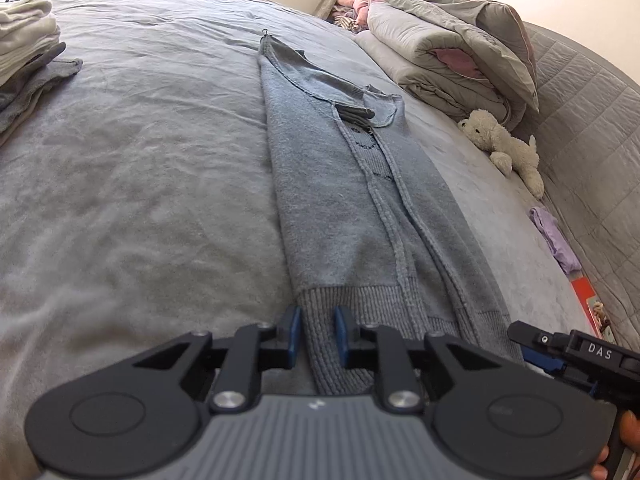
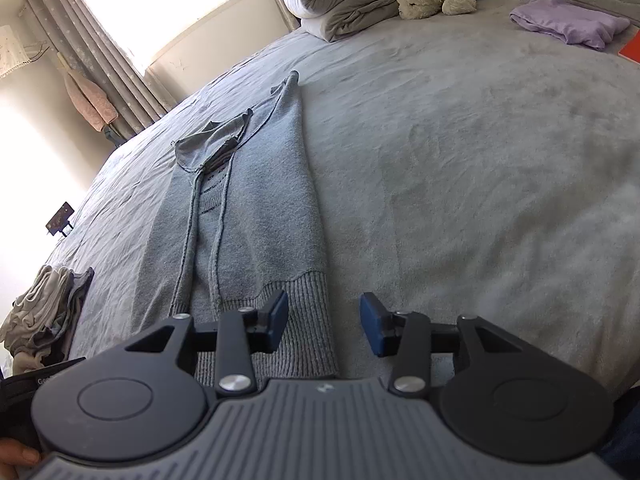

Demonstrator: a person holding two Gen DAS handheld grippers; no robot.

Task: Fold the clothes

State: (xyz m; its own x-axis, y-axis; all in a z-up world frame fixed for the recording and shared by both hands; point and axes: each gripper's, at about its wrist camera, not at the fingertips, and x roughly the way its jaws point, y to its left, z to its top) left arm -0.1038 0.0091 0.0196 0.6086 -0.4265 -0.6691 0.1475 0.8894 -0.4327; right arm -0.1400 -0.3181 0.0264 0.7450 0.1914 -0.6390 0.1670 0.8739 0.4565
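Left gripper (image 1: 316, 332), bottom centre: narrow gap, ribbed hem (image 1: 320, 320) between pads, contact not clear. Right gripper (image 2: 324, 322), bottom centre: half open, straddling hem's right corner, gripping nothing. Grey sweater (image 1: 340, 200) mid-frame on bed (image 1: 140, 160), sides folded in; lengthwise fold remains. Folded pile (image 1: 24, 40) upper left.
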